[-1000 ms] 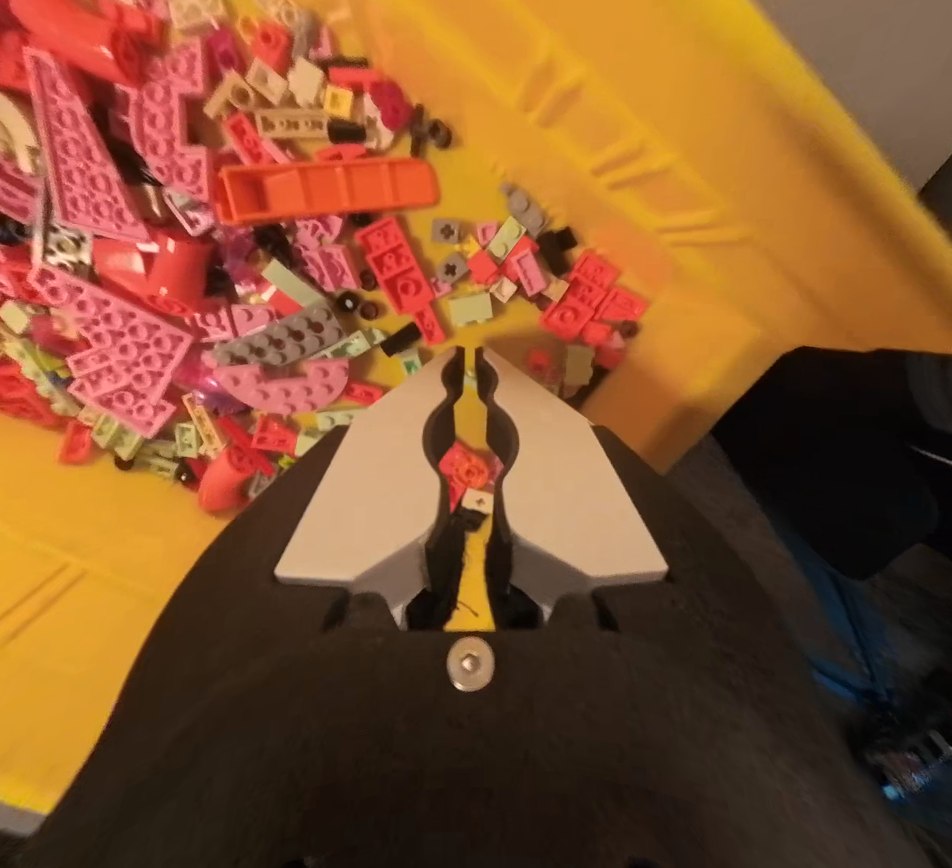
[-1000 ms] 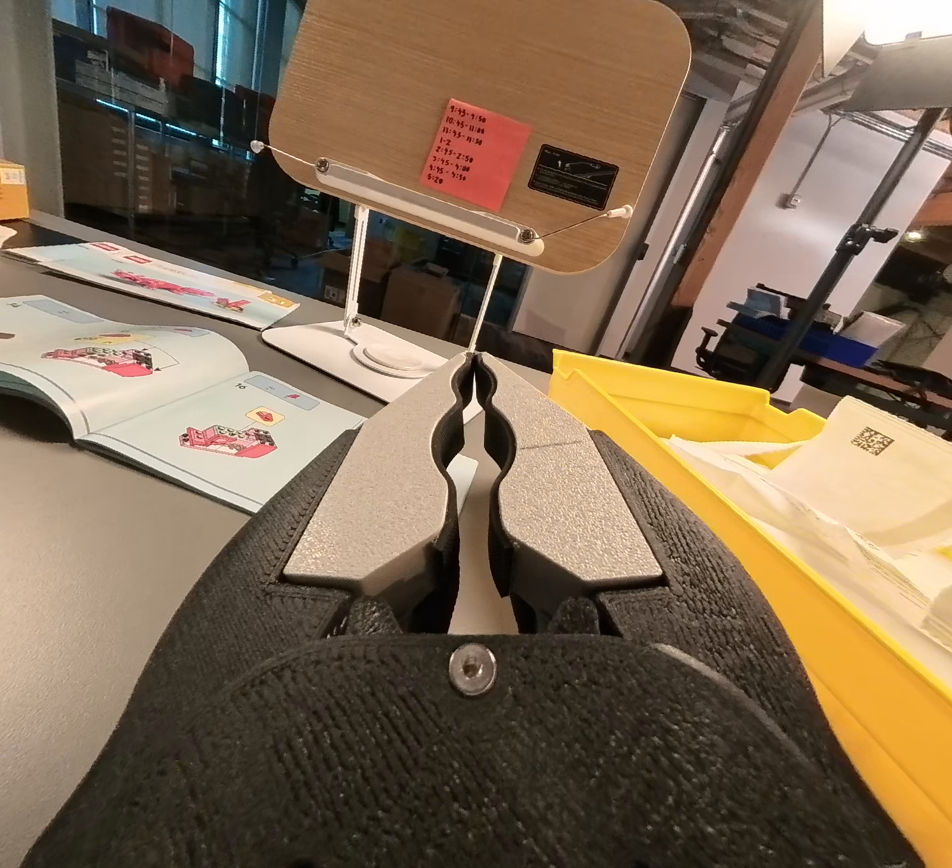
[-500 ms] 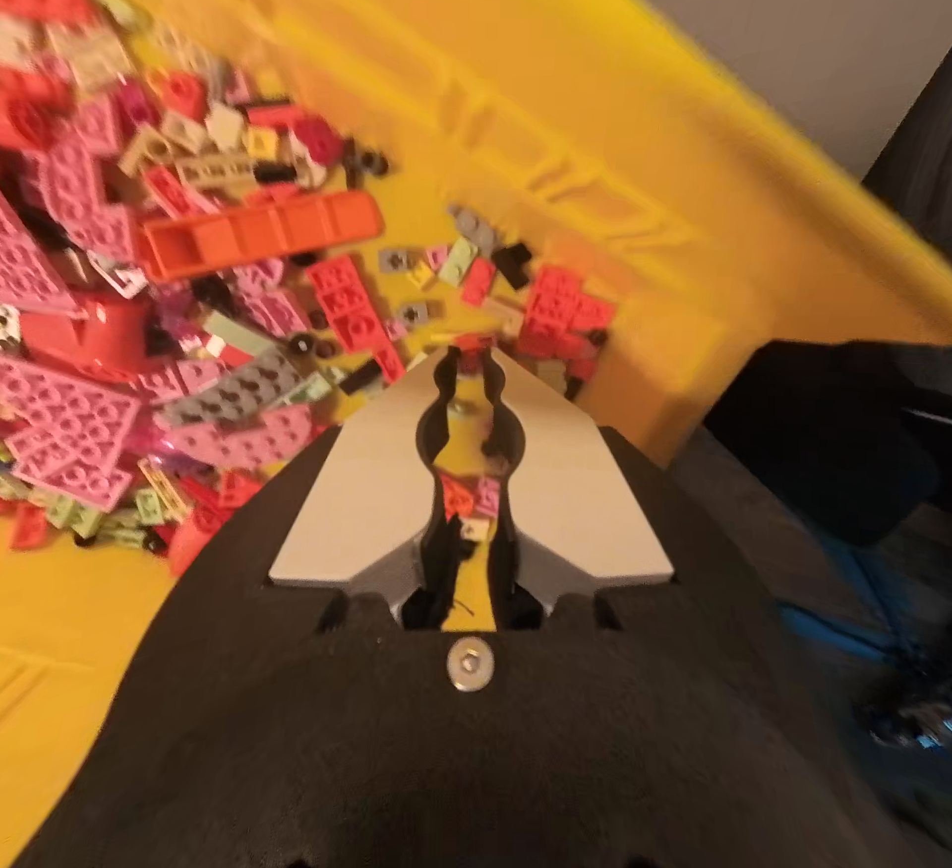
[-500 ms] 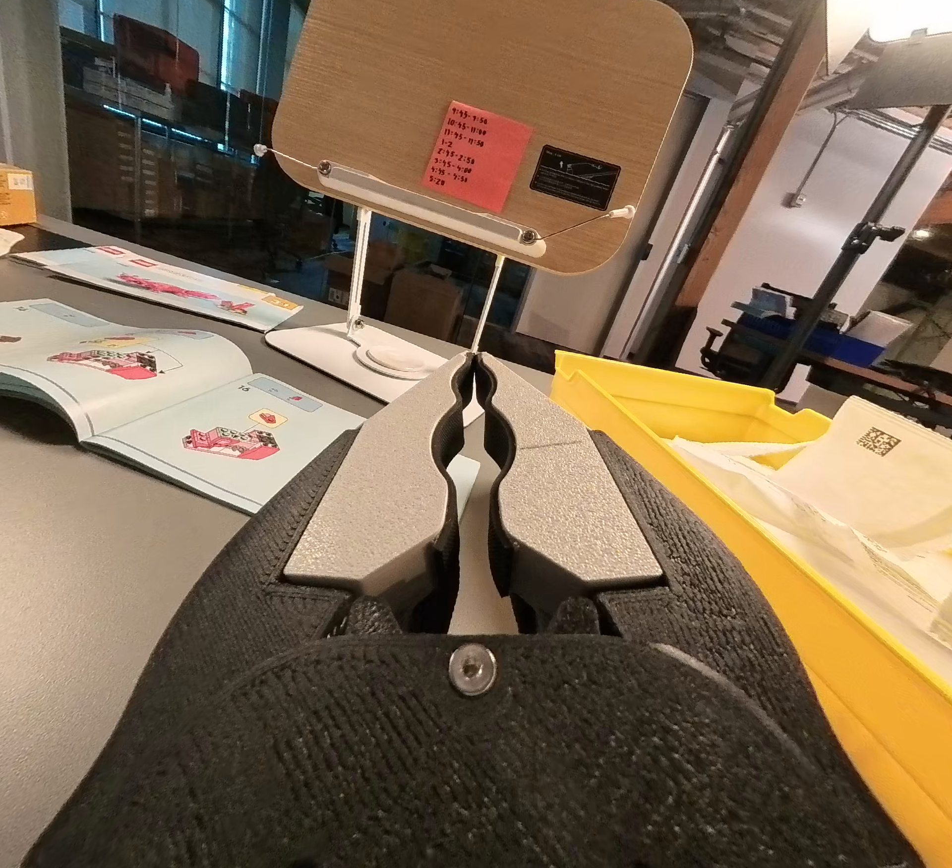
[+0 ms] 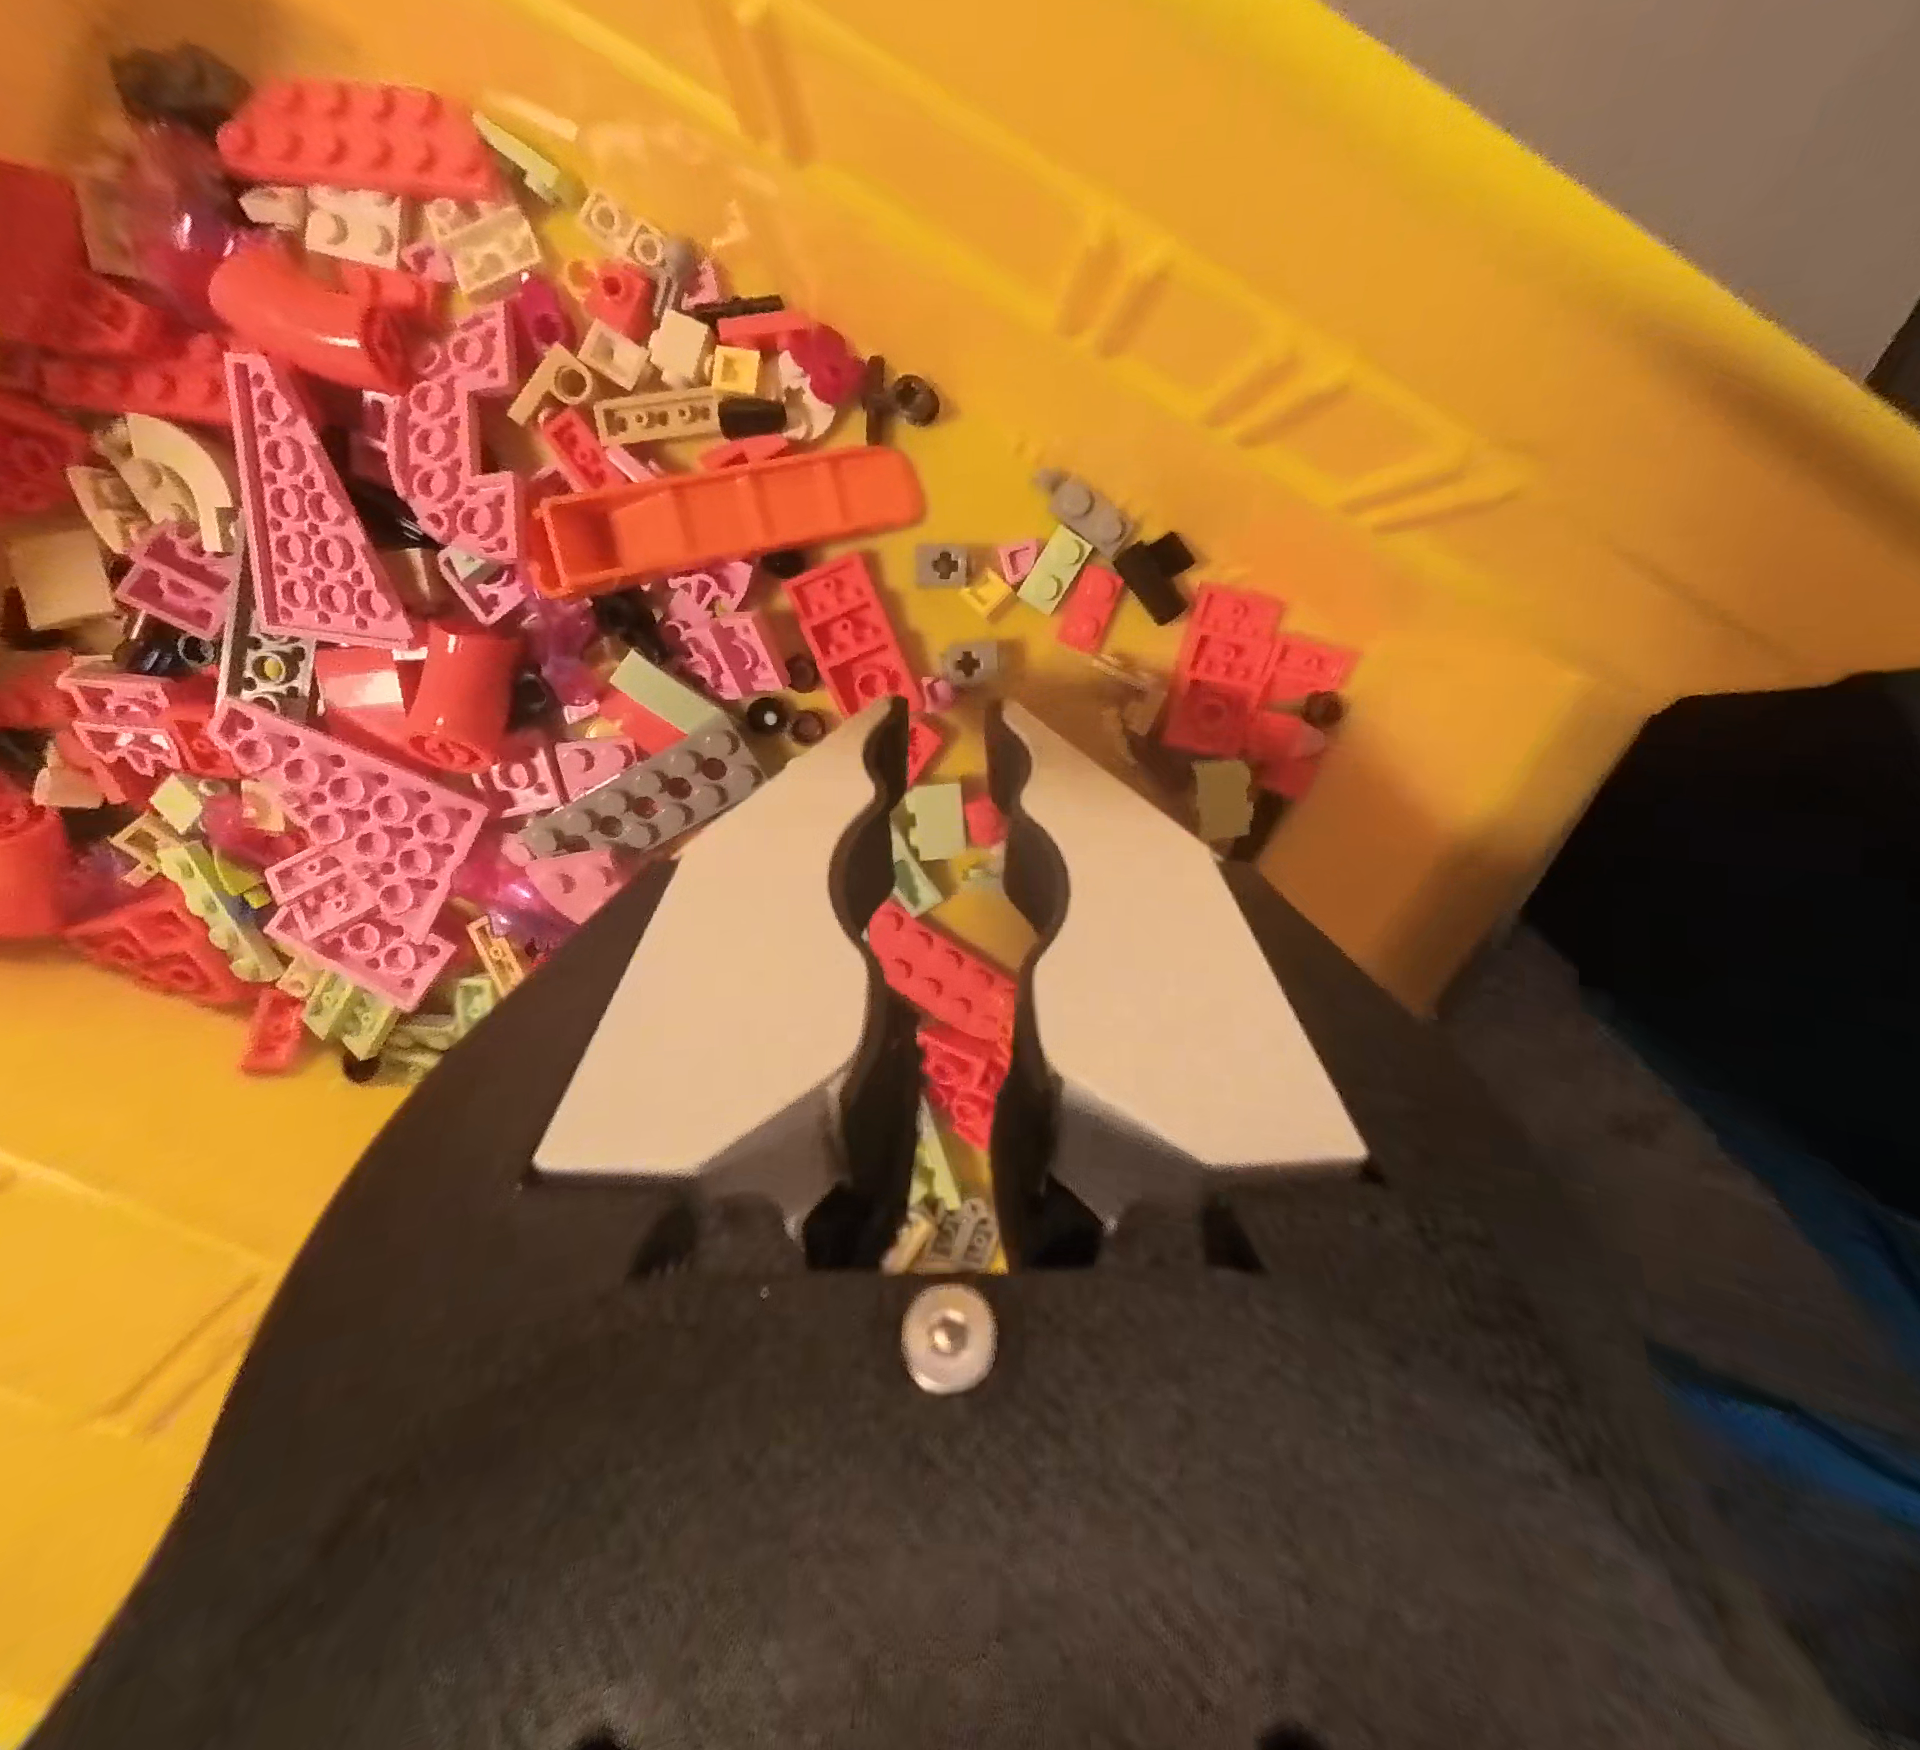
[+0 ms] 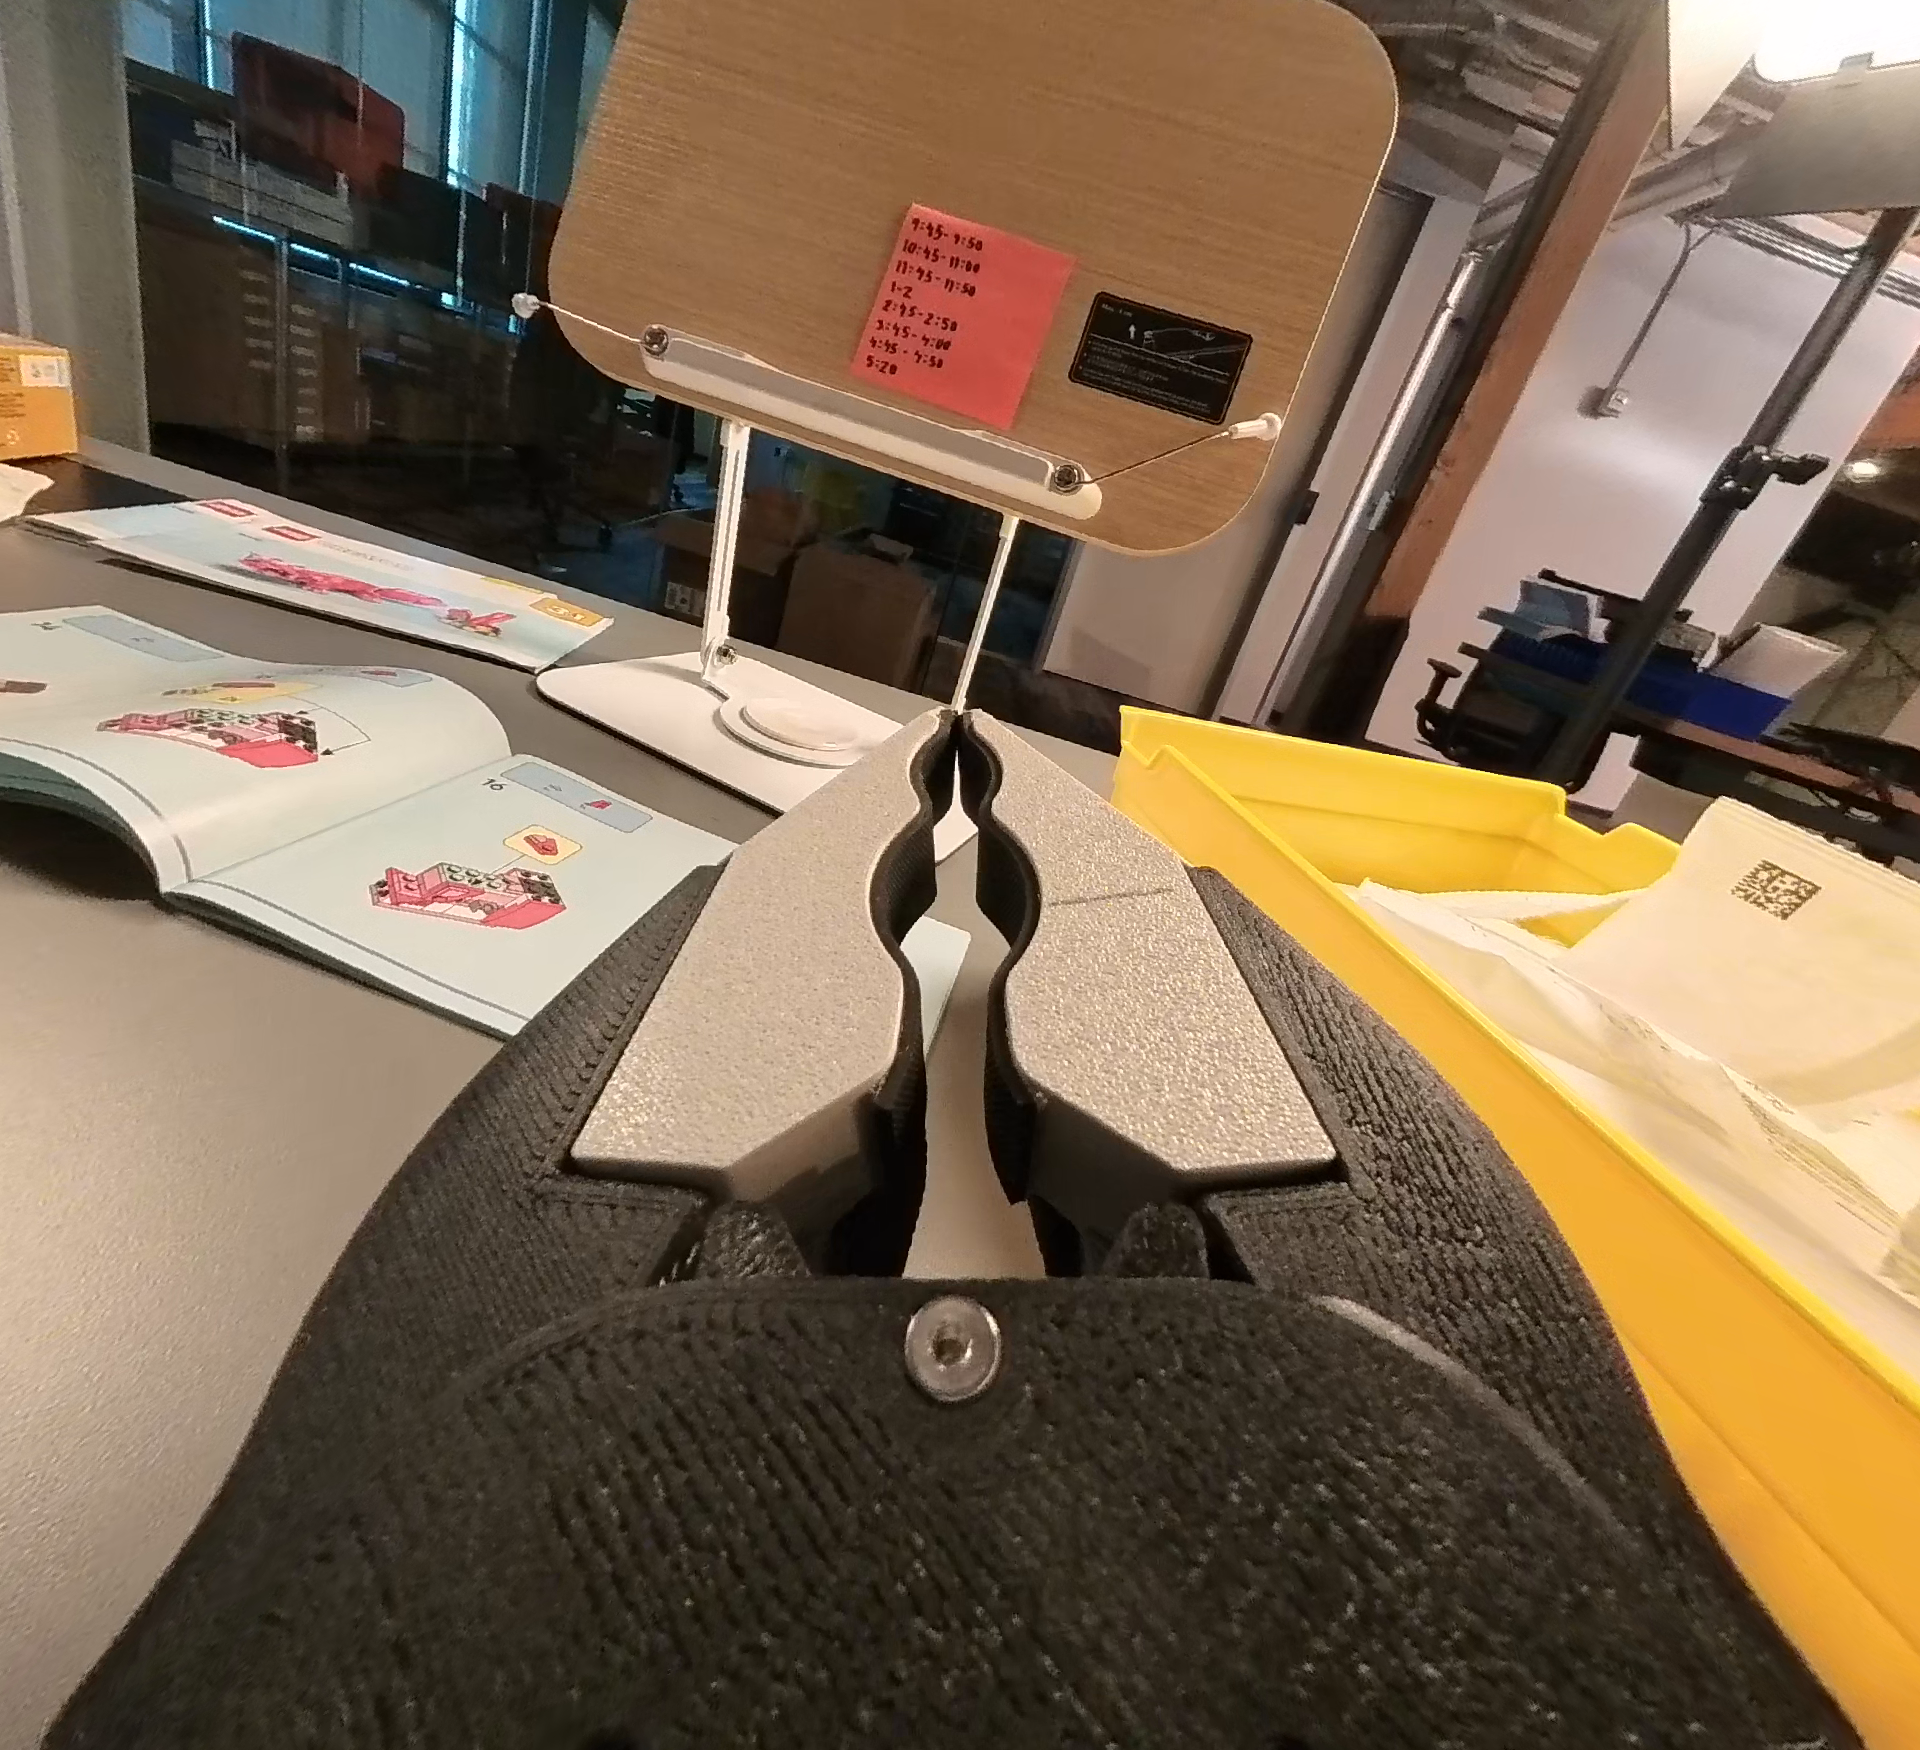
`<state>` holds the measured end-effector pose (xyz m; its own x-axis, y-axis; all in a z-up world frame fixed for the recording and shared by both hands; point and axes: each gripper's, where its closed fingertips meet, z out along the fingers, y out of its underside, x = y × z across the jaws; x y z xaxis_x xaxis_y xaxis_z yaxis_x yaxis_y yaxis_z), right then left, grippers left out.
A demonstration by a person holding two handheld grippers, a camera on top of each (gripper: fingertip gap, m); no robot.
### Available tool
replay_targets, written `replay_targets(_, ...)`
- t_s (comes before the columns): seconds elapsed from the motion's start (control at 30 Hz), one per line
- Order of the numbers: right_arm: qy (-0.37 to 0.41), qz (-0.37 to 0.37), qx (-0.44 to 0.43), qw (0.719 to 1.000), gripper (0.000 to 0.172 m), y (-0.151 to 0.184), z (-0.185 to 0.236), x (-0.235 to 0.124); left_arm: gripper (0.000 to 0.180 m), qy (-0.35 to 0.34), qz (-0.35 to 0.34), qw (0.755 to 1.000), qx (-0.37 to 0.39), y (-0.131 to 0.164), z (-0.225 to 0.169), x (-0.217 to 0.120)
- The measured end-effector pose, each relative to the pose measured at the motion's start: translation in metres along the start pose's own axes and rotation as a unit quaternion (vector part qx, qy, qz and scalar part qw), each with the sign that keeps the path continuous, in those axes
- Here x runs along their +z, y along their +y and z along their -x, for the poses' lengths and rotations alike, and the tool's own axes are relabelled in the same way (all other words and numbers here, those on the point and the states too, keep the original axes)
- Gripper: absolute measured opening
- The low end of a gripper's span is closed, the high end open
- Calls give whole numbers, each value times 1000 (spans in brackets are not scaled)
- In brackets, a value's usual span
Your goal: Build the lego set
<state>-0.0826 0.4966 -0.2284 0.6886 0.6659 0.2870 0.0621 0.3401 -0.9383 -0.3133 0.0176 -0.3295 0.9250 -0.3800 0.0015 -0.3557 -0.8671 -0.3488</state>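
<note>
Bricks [image 5: 644, 661], yellow bin [image 5: 1195, 266] wall near (jaws parted)

Bricks [image 5: 343, 640] in bin [image 5: 1195, 173]

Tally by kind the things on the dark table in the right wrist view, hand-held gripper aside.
Instruction booklets: 2 (open one, closed one)
Book stand: 1
Yellow bin: 1
Cardboard box, at the left edge: 1
Total: 5

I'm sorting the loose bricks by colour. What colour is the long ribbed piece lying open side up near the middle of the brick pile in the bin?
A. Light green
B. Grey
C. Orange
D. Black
C: the long ribbed piece in the yellow bin is plainly orange.
</note>
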Motion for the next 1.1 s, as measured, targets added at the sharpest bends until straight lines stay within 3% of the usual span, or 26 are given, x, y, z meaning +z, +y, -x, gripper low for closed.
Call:
replay_targets(0.17, 0, 0, 0, 1000, 0, 0, 0, 0, 11, 31, 29, 999, -2, 8, -6, 5)
replay_targets(0.4, -1, -1, 4, 1000, 0, 0, -1, 0, 18, 13, 30, 999, 15, 6, 0, 8)
replay_targets(0.9, -4, -4, 13, 1000, 0, -1, -1, -1, 9, 6, 29, 996, 81, 4, 1, 10)
replay_targets(1.1, -4, -6, 20, 1000, 0, -1, -2, -1, 33, -22, 42, 998, 42, 19, 15, 5)
